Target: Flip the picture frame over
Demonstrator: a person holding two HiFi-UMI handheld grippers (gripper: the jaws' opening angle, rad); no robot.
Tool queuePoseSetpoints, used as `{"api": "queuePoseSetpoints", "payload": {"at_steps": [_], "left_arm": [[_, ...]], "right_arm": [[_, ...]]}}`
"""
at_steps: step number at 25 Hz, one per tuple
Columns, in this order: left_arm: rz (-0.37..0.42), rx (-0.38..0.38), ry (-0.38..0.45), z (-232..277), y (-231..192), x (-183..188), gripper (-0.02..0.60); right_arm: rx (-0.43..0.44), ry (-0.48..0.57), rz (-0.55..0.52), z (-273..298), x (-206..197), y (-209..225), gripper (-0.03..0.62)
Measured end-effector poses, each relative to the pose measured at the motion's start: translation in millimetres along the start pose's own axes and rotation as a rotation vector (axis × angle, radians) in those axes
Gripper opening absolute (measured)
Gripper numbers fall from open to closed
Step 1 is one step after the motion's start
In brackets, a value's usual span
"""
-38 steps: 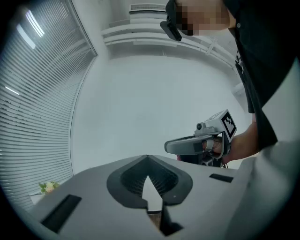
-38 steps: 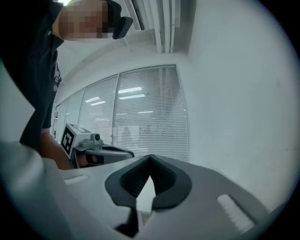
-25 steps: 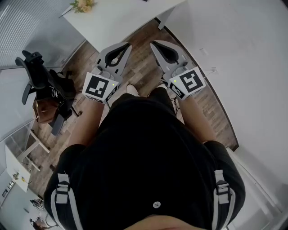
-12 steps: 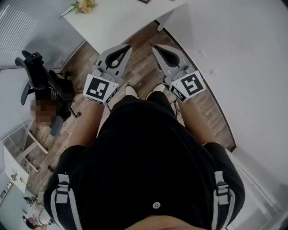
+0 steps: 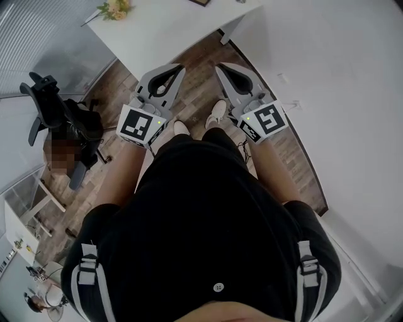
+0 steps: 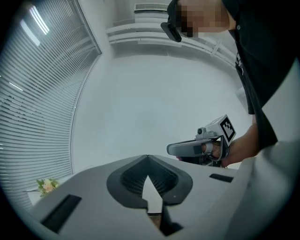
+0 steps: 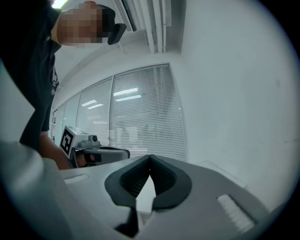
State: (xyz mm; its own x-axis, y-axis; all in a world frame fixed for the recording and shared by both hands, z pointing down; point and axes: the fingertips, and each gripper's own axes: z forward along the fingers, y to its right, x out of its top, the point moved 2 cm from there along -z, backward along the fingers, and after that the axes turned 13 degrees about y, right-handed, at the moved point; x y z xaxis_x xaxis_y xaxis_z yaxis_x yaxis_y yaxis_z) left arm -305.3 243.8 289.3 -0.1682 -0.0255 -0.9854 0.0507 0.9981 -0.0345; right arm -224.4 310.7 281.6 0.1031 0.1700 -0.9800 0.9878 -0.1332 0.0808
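Note:
I hold both grippers level above the wooden floor, short of the white table. In the head view my left gripper and right gripper stand side by side, each pointing toward the table. Both have their jaws closed tip to tip with nothing between them. The left gripper view shows its own shut jaws and the right gripper beside it. The right gripper view shows its shut jaws and the left gripper. A dark corner at the table's far edge may be the picture frame; most of it is cut off.
A bunch of flowers lies on the table's left end. A black office chair stands at the left. A white wall curves along the right side. My shoe shows on the floor between the grippers. Window blinds fill the left.
One foot has stepped forward between the grippers. The right gripper has shifted slightly forward toward the table. The left gripper holds its place. Both stay shut.

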Motion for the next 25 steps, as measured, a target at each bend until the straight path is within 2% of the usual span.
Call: {"api": "queuePoseSetpoints", "payload": {"at_steps": [14,22,23,24,25], "left_arm": [[0.048,0.05,-0.033,102,-8,-8,0.006],[0.047,0.128,-0.029,168,-5,-17,0.006],[0.051,0.138,-0.029,175,-4,-18,0.006],[0.055,0.147,-0.03,181,-4,-18,0.006],[0.059,0.156,-0.031,186,-3,-19,0.006]], "right_arm": [[0.1,0.017,0.035,22,10,99,0.011],[0.17,0.02,0.026,17,21,164,0.012],[0.18,0.017,0.029,17,22,171,0.042],[0.192,0.012,0.037,17,22,177,0.156],[0.203,0.008,0.046,17,21,183,0.185]]}}
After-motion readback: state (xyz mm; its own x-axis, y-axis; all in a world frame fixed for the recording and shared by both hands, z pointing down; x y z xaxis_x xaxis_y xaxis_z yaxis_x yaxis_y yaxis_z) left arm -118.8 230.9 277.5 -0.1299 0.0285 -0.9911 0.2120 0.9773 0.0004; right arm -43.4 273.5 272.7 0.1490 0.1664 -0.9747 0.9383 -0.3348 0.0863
